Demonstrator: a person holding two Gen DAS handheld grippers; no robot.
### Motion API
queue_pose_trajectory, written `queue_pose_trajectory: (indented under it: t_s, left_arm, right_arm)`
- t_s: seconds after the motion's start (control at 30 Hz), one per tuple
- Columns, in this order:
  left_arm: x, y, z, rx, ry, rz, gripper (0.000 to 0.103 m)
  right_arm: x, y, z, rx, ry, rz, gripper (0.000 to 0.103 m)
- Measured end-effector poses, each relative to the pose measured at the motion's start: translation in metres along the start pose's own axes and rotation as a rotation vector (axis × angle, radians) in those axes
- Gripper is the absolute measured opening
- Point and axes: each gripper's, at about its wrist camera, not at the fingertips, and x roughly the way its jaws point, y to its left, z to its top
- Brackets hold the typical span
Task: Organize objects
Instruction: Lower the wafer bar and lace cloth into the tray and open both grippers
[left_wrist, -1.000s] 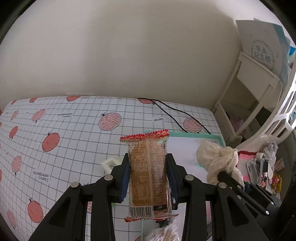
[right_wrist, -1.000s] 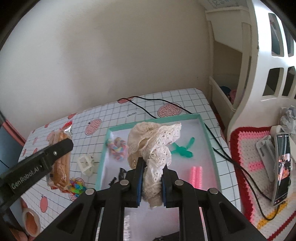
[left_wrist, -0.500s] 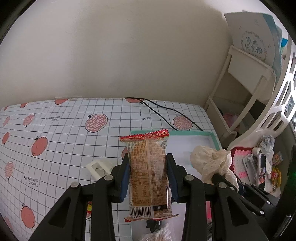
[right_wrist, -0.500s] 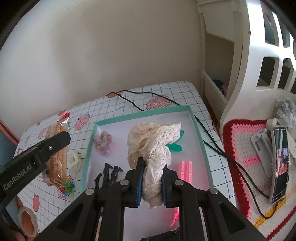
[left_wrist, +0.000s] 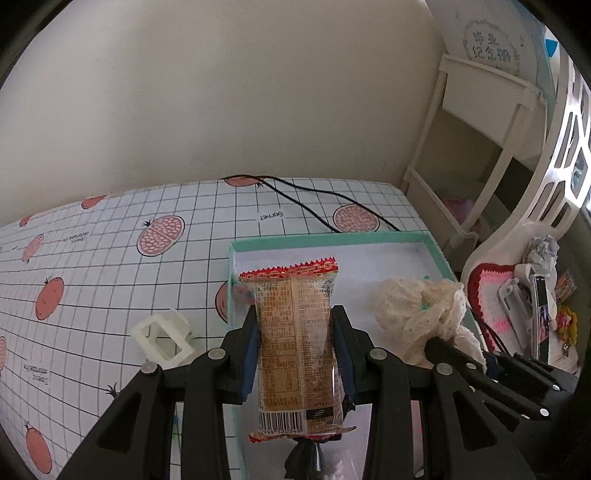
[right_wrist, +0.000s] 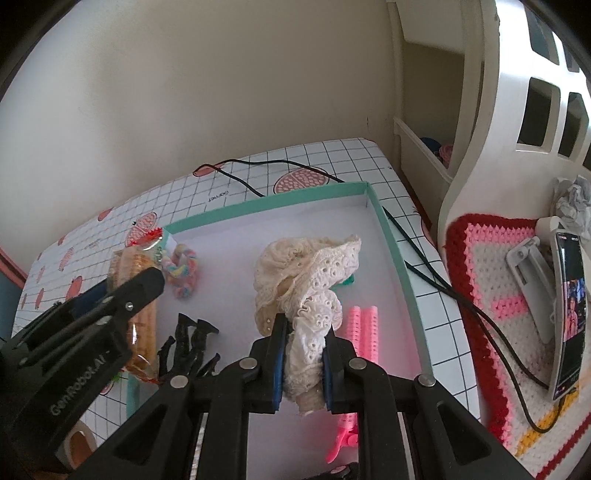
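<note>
Left gripper (left_wrist: 295, 354), right gripper (right_wrist: 301, 356) — black frames, blue pads, silver screws, "GenRobot.AI" lettering.

There are two black two-finger grippers – the left gripper (left_wrist: 295, 354) and the right gripper (right_wrist: 303, 354). I count one brown snack packet with red ends (left_wrist: 295, 332), one cream lace cloth (right_wrist: 310, 273), one teal-rimmed shallow white tray (right_wrist: 391, 236), one pastel braided ring (right_wrist: 181, 269), two pink ribbed rollers (right_wrist: 364, 328) – and one white plastic square frame (left_wrist: 162, 338).
</note>
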Motion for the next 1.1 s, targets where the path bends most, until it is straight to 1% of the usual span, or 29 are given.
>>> queue_pose_trajectory:
  t_s: [0.57, 0.7, 0.8, 0.83, 0.93, 1.0, 1.1]
  left_arm:
    - [0.027, 0.015, -0.015, -0.036, 0.066, 0.003, 0.039]
    - [0.029, 0.017, -0.018, -0.052, 0.078, -0.004, 0.039]
    - [0.029, 0.017, -0.018, -0.050, 0.084, -0.007, 0.040]
    - [0.029, 0.016, -0.018, -0.048, 0.087, -0.008, 0.041]
    - [0.026, 0.016, -0.016, -0.051, 0.084, -0.011, 0.049]
    - [0.023, 0.017, -0.015, -0.054, 0.083, -0.018, 0.052]
    - [0.019, 0.016, -0.013, -0.047, 0.079, -0.020, 0.053]
  right_arm:
    - [0.018, 0.000, -0.009, -0.004, 0.045, -0.019, 0.017]
    - [0.017, 0.000, -0.009, -0.004, 0.044, -0.019, 0.020]
    - [0.017, 0.001, -0.008, -0.008, 0.043, -0.019, 0.020]
    - [0.017, 0.002, -0.008, -0.009, 0.042, -0.018, 0.020]
    - [0.016, 0.003, -0.007, -0.011, 0.038, -0.017, 0.022]
    - [0.015, 0.003, -0.006, -0.012, 0.034, -0.017, 0.024]
    - [0.014, 0.004, -0.005, -0.017, 0.035, -0.016, 0.031]
